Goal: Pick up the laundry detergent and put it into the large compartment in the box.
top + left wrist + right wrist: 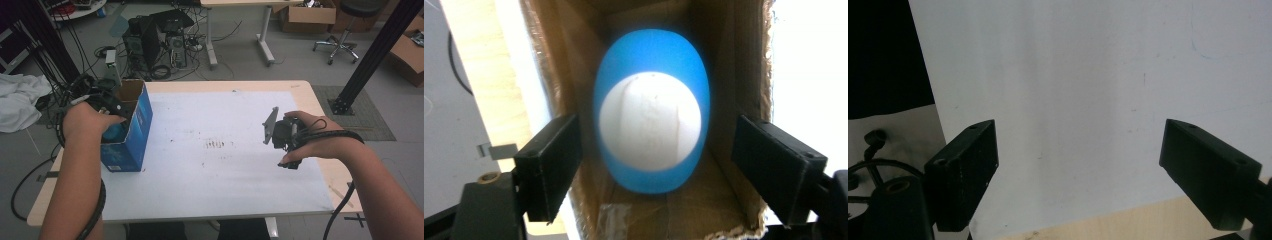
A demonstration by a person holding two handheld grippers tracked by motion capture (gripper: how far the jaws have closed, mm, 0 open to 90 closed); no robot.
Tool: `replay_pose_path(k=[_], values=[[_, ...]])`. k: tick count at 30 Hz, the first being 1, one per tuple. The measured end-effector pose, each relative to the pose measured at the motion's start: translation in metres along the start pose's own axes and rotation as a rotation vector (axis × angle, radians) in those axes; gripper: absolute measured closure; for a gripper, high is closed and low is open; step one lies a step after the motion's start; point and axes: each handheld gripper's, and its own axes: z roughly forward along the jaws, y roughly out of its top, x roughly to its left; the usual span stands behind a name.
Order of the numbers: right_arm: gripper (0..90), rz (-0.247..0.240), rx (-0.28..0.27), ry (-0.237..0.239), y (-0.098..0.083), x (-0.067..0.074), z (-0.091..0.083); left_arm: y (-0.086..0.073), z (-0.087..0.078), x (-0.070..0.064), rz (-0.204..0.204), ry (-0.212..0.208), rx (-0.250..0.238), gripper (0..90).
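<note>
Left gripper view has the left gripper spread wide at the mouth of the blue cardboard box, holding nothing. A blue-and-white egg-shaped object sits inside, between the jaws but not touching them. Risk: it's rounded, so an off-centre squeeze could squirt it deeper, or a jaw could snag the torn cardboard edge. Right gripper hangs spread and empty over the white table sheet.
</note>
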Motion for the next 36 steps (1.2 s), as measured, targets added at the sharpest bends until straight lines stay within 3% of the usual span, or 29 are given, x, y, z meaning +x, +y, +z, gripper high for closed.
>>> replay_pose_path(k=[16, 29, 36], values=[[16.0, -0.006, 0.001, -0.007, 0.002, 0.002, -0.004, -0.005, -0.018, -0.002, 0.036, 0.028, -0.032, 15.2], [16.0, -0.005, 0.004, -0.009, 0.002, 0.003, -0.005, -0.005, -0.035, -0.025, 0.128, 0.041, -0.038, 6.0], [16.0, -0.005, 0.005, -0.011, 0.003, 0.003, -0.006, -0.005, -0.041, -0.033, 0.157, 0.046, -0.025, 0.4]])
